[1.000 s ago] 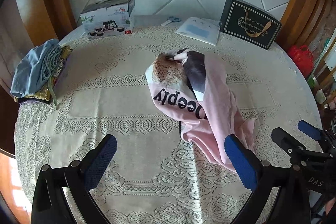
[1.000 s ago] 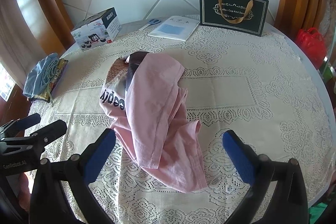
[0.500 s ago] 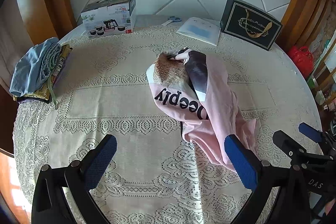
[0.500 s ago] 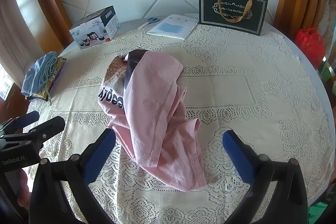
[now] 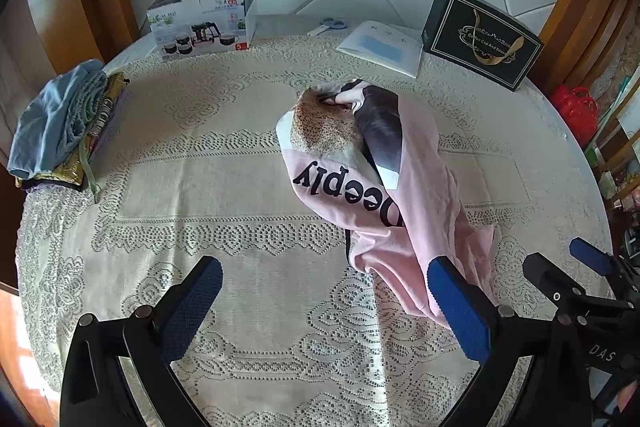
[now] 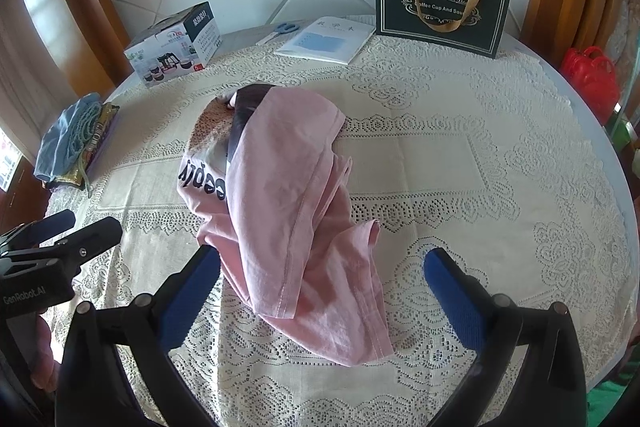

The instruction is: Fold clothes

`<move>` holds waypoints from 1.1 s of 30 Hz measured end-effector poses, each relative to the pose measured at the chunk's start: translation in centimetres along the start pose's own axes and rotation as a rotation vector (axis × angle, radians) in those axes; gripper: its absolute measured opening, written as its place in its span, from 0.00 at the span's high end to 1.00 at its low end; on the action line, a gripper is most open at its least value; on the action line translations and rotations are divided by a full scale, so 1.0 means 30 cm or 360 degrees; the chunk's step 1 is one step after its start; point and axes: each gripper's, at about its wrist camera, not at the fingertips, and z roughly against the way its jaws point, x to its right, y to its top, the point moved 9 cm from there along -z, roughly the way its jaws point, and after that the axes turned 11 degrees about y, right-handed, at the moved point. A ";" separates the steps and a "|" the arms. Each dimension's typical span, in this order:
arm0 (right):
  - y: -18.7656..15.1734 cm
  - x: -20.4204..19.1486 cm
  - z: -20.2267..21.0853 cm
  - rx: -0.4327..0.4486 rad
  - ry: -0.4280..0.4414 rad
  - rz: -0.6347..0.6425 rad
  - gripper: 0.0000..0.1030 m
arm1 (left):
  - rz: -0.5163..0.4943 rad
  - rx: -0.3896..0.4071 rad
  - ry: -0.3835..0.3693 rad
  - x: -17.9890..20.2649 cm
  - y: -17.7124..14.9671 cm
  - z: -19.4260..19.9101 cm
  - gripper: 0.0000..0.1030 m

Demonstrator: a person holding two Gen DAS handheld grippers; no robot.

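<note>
Claws (image 5: pixel 324 307) (image 6: pixel 322 291) hover spread wide over crumpled pink shirt (image 6: pixel 288 211).

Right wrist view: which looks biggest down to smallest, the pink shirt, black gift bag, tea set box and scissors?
1. pink shirt, by far, though it lies nearest the camera.
2. black gift bag.
3. tea set box, fairly close to the bag and set off toward the curved edge, so unsure.
4. scissors, smallest.
</note>
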 end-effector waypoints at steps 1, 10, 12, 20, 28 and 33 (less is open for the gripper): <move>-0.001 0.002 -0.006 -0.0004 -0.0001 -0.0002 0.00 | 0.0004 -0.0014 -0.0009 0.000 0.001 -0.010 0.00; -0.016 0.046 -0.077 -0.0091 -0.0023 -0.0049 0.00 | -0.0029 -0.0056 0.0021 -0.020 0.046 -0.154 0.00; -0.028 0.062 -0.100 -0.0127 -0.0029 -0.0059 0.00 | -0.0058 -0.0058 0.0038 -0.026 0.068 -0.217 0.00; -0.108 0.120 -0.206 -0.0304 -0.0020 -0.0109 0.00 | -0.0115 -0.0144 0.0038 -0.021 0.147 -0.468 0.16; -0.137 0.030 -0.311 -0.0401 0.0156 -0.0045 0.00 | -0.0161 -0.0210 -0.0019 0.025 0.152 -0.583 0.33; -0.123 -0.023 -0.383 -0.0426 0.0181 0.0038 0.06 | -0.0201 -0.0202 -0.0057 0.071 0.154 -0.564 0.71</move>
